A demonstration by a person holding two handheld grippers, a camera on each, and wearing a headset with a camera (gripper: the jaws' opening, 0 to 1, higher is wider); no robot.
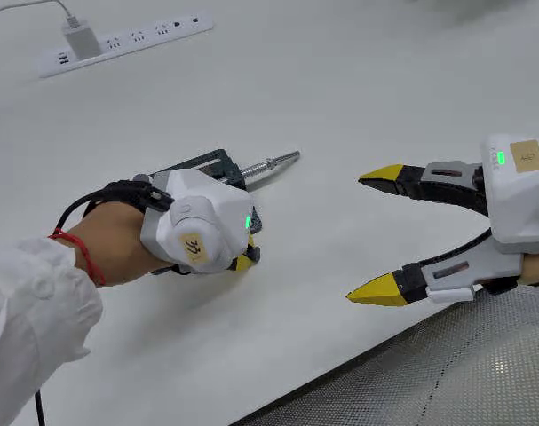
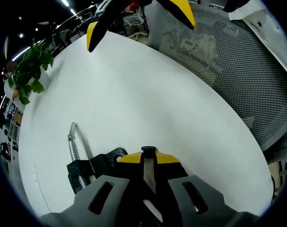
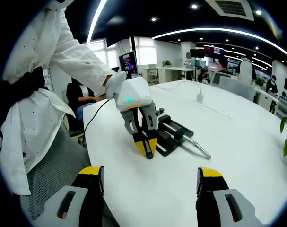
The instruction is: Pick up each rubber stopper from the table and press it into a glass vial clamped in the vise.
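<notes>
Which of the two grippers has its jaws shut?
The left gripper, tips together beside the vise; the right gripper is wide open.

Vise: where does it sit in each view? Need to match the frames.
Head view: vise left of centre, partly behind the left gripper.
Left gripper view: vise bottom left, beside that gripper's shut jaws.
Right gripper view: vise at centre, right of the left gripper.
Shared landmark: its metal screw handle.

Nothing legible; left hand-held gripper point(image 1: 243, 261) sticker point(image 1: 194, 248) blurred; right hand-held gripper point(image 1: 357, 238) sticker point(image 1: 527, 156) unreadable.
</notes>
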